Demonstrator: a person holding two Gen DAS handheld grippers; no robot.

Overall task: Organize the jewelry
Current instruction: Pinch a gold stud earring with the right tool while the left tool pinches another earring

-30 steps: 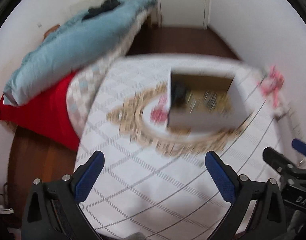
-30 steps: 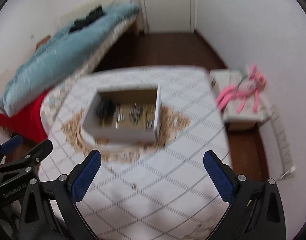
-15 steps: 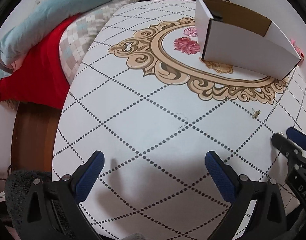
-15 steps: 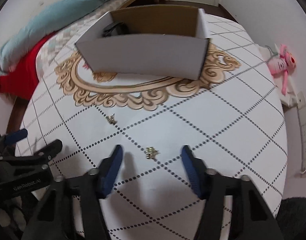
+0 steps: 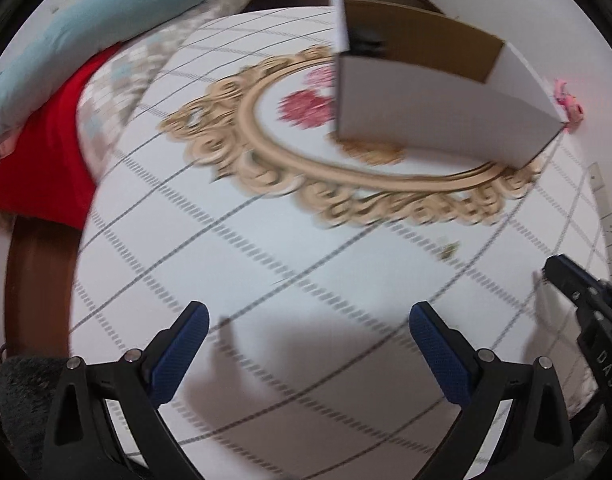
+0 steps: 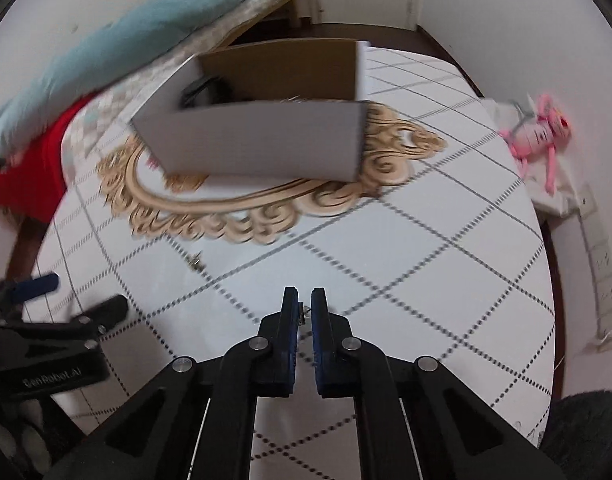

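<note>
A white cardboard box with a brown inside stands on the ornate middle of the patterned table, and something dark lies in it. My right gripper points down at the table in front of the box. It is shut on a small gold jewelry piece that peeks out between its blue pads. A second small gold piece lies loose on the table between the two grippers. My left gripper hangs open low over bare tabletop with nothing between its fingers.
A bed with a light blue quilt and a red cloth runs along the table's left side. A pink plush toy lies on a low white stand at the right. The table's curved edge is close on the left.
Both grippers have come down close to the table. The right jaws went from wide open to shut around the small gold piece. The left jaws stayed open.
</note>
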